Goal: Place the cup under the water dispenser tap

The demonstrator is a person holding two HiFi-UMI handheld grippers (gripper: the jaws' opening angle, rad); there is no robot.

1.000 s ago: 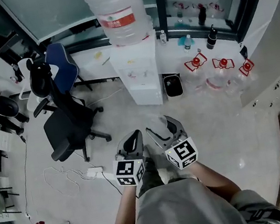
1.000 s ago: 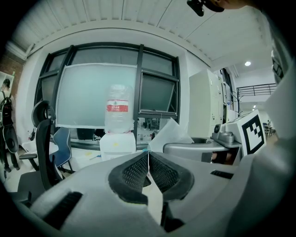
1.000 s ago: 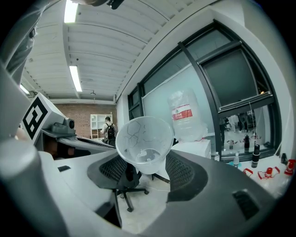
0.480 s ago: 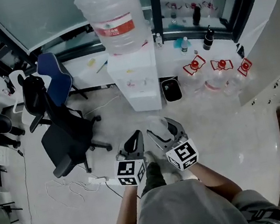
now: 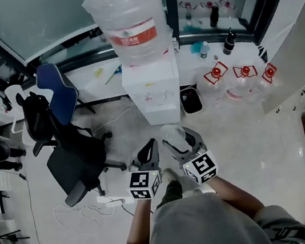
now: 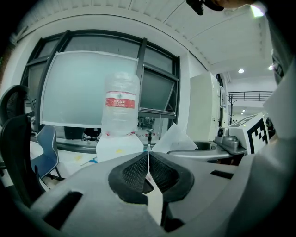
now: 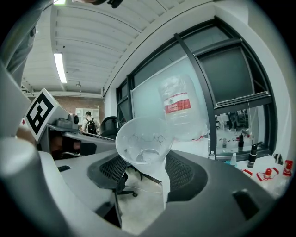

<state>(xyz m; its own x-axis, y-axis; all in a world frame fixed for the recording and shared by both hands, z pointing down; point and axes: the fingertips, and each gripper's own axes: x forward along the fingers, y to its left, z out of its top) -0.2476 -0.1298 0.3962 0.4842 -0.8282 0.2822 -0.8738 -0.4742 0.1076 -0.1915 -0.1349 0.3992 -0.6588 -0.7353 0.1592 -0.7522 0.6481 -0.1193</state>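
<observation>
Head view: the water dispenser stands at twelve o'clock from the person, well apart from both grippers. The left gripper and the right gripper are side by side, with the cup in the right one.

Left gripper view: the jaws are pressed together with nothing between them. The dispenser is at eleven o'clock.

Right gripper view: the pads are clamped on the cup low on its wall, with its mouth tipped toward the camera. The dispenser's bottle is at one o'clock behind it.

The cup looks thin, clear and very light (likely easy to crush), so a gentle hold low on the wall, where the base stiffens it, seems best.
</observation>
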